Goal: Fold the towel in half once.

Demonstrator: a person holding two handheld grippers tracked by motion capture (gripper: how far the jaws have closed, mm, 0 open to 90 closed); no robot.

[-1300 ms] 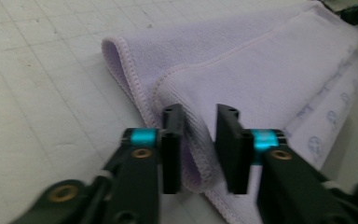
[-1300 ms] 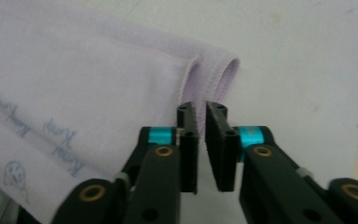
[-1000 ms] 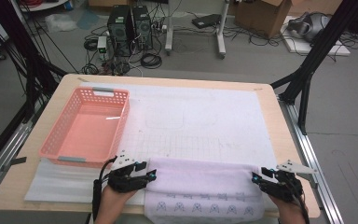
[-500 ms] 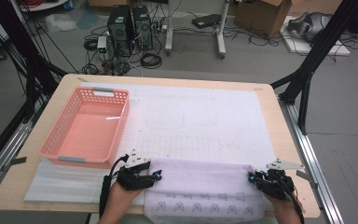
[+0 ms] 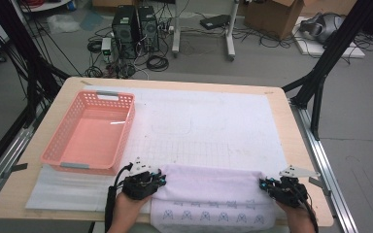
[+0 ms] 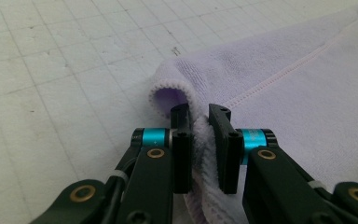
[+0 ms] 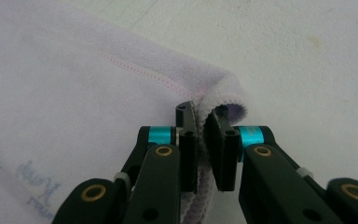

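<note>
Lavender terry cloth lies nearest: one towel (image 5: 209, 196) folded along the counter's (image 5: 301, 145) near edge, at six o'clock in the high view, with a row of printed motifs on its lower layer. Two tongs grip it, one at each end of the fold. The left tongs (image 6: 200, 122) have just been closing and now pinch the towel's rolled left corner, cloth bunched between the black jaws; in the high view they sit at about seven o'clock (image 5: 144, 182). The right tongs (image 7: 201, 120) have likewise just been closing and pinch the right corner's hemmed edge; they sit at about five o'clock (image 5: 284, 187). One hand holds each pair.

Under the towel spreads one white gridded mat (image 5: 213, 126), covering most of the pale wooden counter top. At nine to ten o'clock stands one pink plastic basket (image 5: 90, 133), empty, with grey handles, just beside the left tongs and apart from the towel.

Beyond the counter, grey floor carries two black computer towers (image 5: 136, 24) at eleven o'clock among tangled cables, two white stand legs at twelve, and one cardboard box (image 5: 272, 14) at one o'clock. Black frame struts rise at both sides.
</note>
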